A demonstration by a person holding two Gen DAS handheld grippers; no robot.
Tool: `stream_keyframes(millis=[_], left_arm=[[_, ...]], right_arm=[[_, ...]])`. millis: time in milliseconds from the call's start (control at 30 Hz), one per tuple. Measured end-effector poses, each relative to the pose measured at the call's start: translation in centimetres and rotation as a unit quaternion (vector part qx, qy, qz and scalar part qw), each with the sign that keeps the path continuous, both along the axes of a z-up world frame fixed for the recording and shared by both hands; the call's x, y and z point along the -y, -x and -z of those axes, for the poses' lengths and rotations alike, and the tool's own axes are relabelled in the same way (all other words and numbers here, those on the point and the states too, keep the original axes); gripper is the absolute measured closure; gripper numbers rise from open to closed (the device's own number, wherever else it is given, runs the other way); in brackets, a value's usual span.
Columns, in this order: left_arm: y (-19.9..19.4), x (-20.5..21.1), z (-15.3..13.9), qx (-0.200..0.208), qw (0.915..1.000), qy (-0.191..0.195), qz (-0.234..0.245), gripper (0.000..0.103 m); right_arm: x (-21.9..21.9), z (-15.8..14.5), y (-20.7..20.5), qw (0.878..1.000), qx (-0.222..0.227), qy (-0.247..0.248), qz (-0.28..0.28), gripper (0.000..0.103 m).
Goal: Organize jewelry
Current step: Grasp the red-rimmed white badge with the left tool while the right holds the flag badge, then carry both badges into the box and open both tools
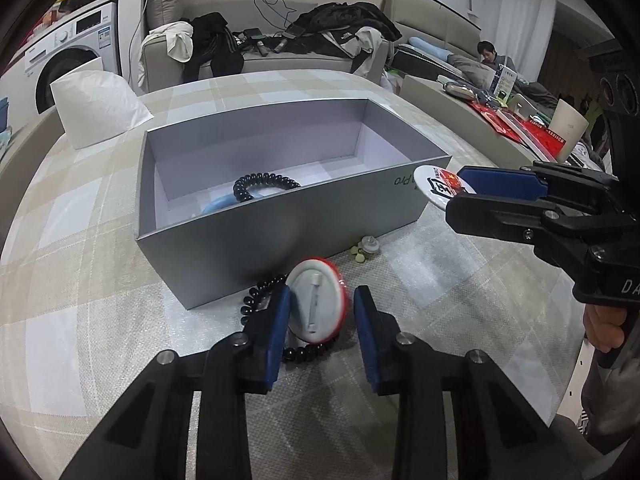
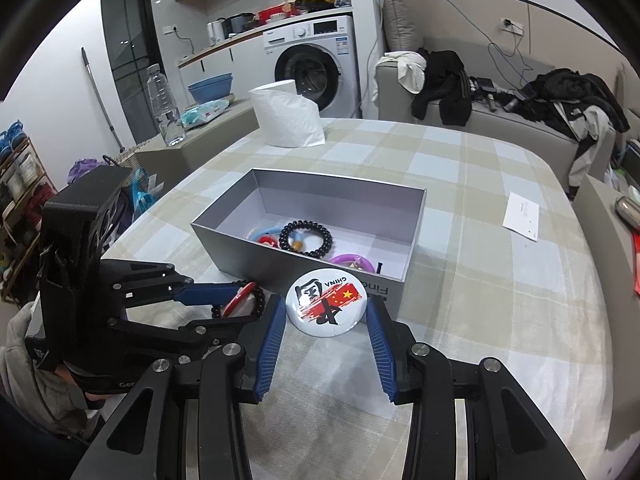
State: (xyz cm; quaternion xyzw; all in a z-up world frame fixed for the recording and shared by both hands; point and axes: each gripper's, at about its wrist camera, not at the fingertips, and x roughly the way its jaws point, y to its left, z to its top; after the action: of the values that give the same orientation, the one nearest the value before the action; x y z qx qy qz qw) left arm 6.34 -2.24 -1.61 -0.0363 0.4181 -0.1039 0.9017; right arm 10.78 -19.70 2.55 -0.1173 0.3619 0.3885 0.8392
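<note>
A grey open box (image 1: 280,224) (image 2: 224,236) stands on the checked table and holds a black bead bracelet (image 2: 306,238), coloured rings and a blue ring (image 1: 222,204). My left gripper (image 1: 320,312) is shut on a red-rimmed pin badge (image 1: 318,304), back side facing me, above a second black bead bracelet (image 1: 256,296) on the table in front of the box. My right gripper (image 2: 326,312) is shut on a white badge (image 2: 326,300) printed with a red flag, beside the box's near wall; it also shows in the left wrist view (image 1: 438,186).
A white paper bag (image 2: 286,116) stands at the table's far side. Small pale earrings (image 1: 366,250) lie by the box. A white card (image 2: 522,216) lies to the right. A sofa with clothes (image 2: 500,96) and a washing machine (image 2: 312,64) stand behind.
</note>
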Motion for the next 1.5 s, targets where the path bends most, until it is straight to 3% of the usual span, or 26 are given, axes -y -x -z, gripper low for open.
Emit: stream_keyframes(millis=[67,100,600,933,1133,1500], left_arm=[[-0.1,-0.3,0.0,0.000,1.0000,0.006,-0.003,0.088],[0.0,-0.5,0.0,-0.001,0.9999,0.011,-0.006,0.099],[1.1,-1.2,-3.1,0.068,0.9973,0.024,-0.018,0.100],[0.2,-2.6,-5.4,0.109,0.9926,0.004,-0.053,0.100],[-0.9,-3.3,-5.6,0.121,0.9904,0.004,-0.068,0.100],[-2.5,-3.3,-5.6,0.124,0.9894,0.000,-0.075,0.100]], right_arm=[[-0.1,0.0,0.1,1.000,0.000,0.001,0.000,0.063],[0.0,0.0,0.0,1.000,0.000,0.001,-0.001,0.063],[0.2,-0.2,0.1,1.000,0.003,-0.012,0.002,0.063],[0.8,-2.0,-0.2,0.997,0.013,-0.069,0.013,0.063],[0.8,-2.6,-1.4,0.995,0.013,-0.094,0.038,0.063],[-0.5,-2.9,-3.6,0.994,0.010,-0.096,0.046,0.063]])
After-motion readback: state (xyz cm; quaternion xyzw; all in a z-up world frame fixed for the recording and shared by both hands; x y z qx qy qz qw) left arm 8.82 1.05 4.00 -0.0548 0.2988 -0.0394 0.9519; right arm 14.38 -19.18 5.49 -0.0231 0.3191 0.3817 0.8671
